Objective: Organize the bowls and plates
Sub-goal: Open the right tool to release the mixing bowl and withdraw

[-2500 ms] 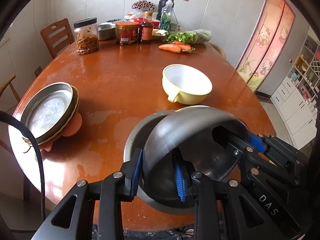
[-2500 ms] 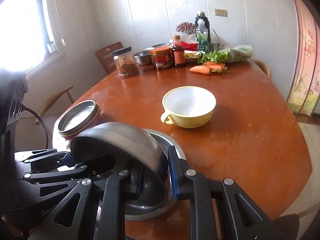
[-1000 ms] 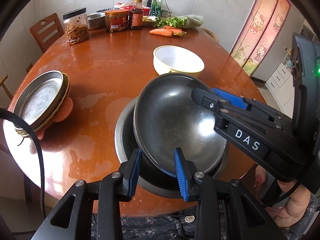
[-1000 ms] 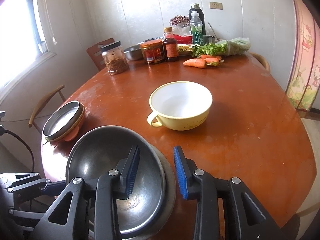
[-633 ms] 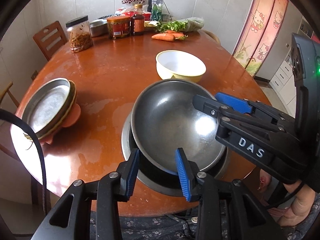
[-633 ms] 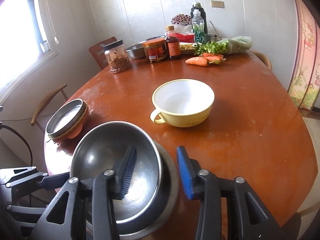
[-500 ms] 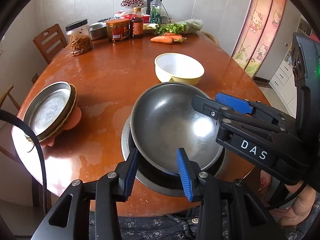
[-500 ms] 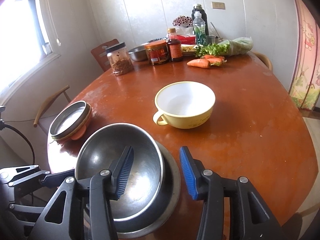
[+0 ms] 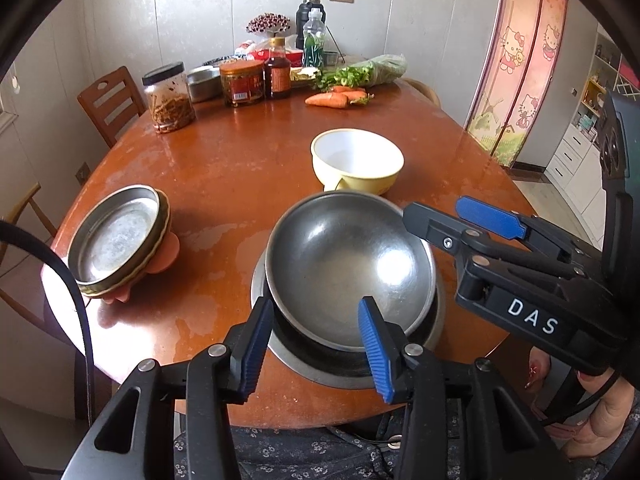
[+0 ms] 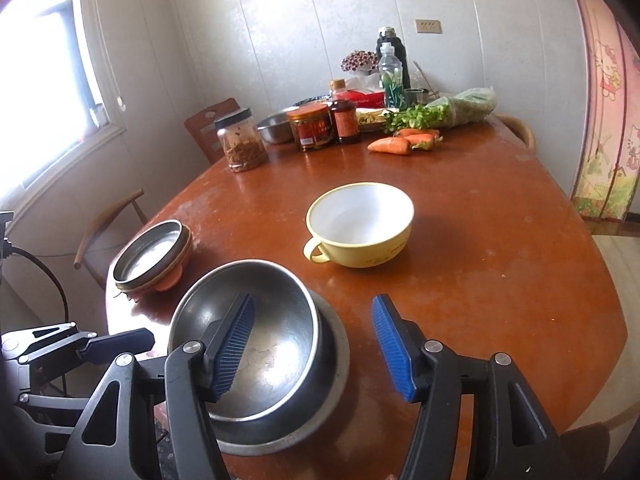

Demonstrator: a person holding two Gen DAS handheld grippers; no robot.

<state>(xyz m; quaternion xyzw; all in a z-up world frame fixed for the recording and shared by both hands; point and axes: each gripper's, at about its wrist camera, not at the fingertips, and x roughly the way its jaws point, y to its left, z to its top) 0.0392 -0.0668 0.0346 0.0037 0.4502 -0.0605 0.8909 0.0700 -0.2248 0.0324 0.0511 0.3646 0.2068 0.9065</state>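
A steel bowl point(image 9: 348, 264) sits upright, nested in a larger steel bowl point(image 9: 438, 316) at the table's near edge; both show in the right wrist view point(image 10: 248, 328) point(image 10: 336, 364). My left gripper point(image 9: 316, 344) is open and empty, just in front of the bowls. My right gripper point(image 10: 316, 356) is open and empty above their right rim; it also shows in the left wrist view point(image 9: 472, 220). A yellow cup-bowl point(image 9: 356, 164) point(image 10: 360, 224) stands beyond. A stack of steel and orange plates point(image 9: 116, 240) point(image 10: 154, 256) lies at the left.
Jars point(image 9: 170, 98), bottles point(image 9: 278, 74), a steel dish point(image 9: 204, 80), carrots point(image 9: 328, 100) and greens point(image 9: 360, 74) crowd the table's far end. Wooden chairs point(image 9: 110, 100) stand at the left. A black cable point(image 9: 64, 280) hangs at the near left edge.
The steel bowl was turned from upside down to upright and set into the larger bowl. Both grippers let go of it, opened wider and drew back.
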